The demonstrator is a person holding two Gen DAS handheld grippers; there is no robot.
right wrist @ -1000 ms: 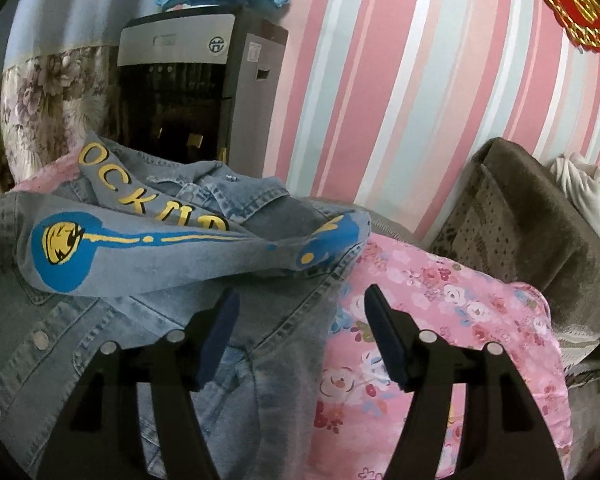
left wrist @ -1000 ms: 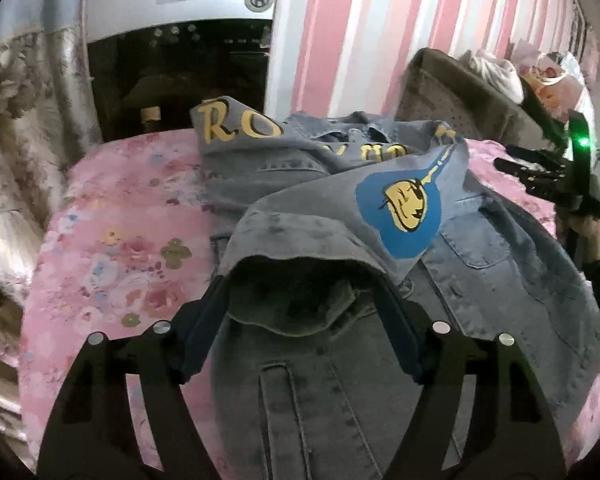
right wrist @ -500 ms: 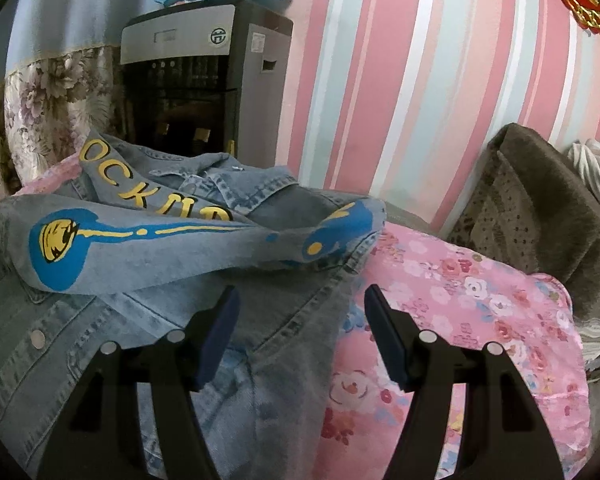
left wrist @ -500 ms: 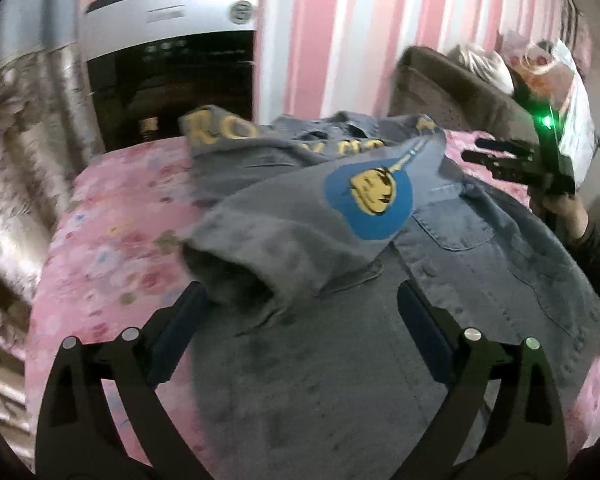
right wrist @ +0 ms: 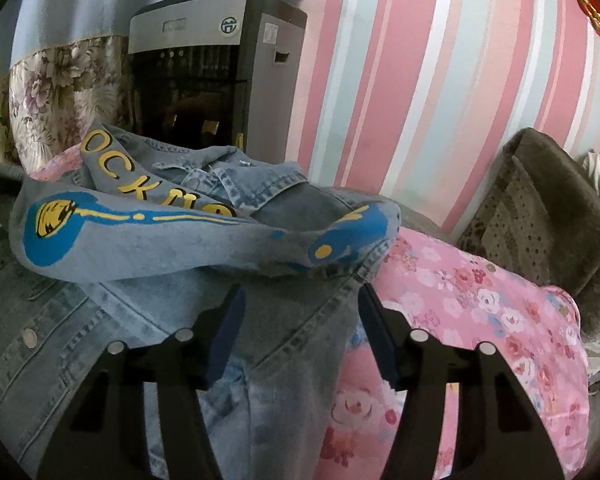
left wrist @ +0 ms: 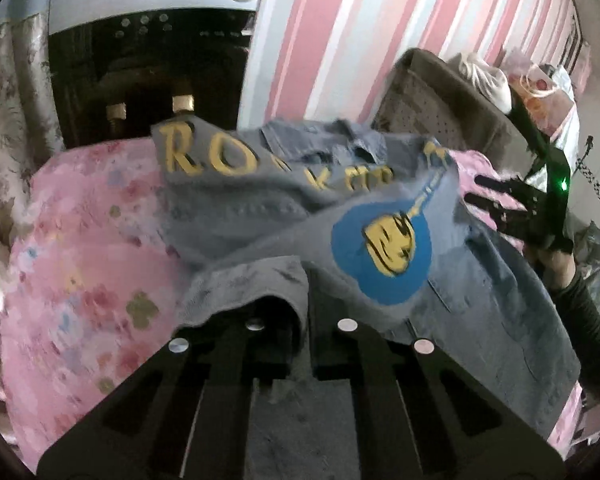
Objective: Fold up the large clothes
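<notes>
The denim jacket [left wrist: 480, 320] lies on the pink flowery cover [left wrist: 80, 260]. Your left gripper [left wrist: 300, 316], wide open a moment ago, is now pinched shut on the sleeve cuff [left wrist: 252, 284]. Your right gripper [right wrist: 300, 320] has closed a little, still open over the jacket's edge, holding nothing.

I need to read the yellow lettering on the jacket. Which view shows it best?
The left wrist view: the yellow lettering starts with a clear "RO", though the fold blurs the rest. The right wrist view shows the lettering from the side, partly hidden under the sleeve.
</notes>
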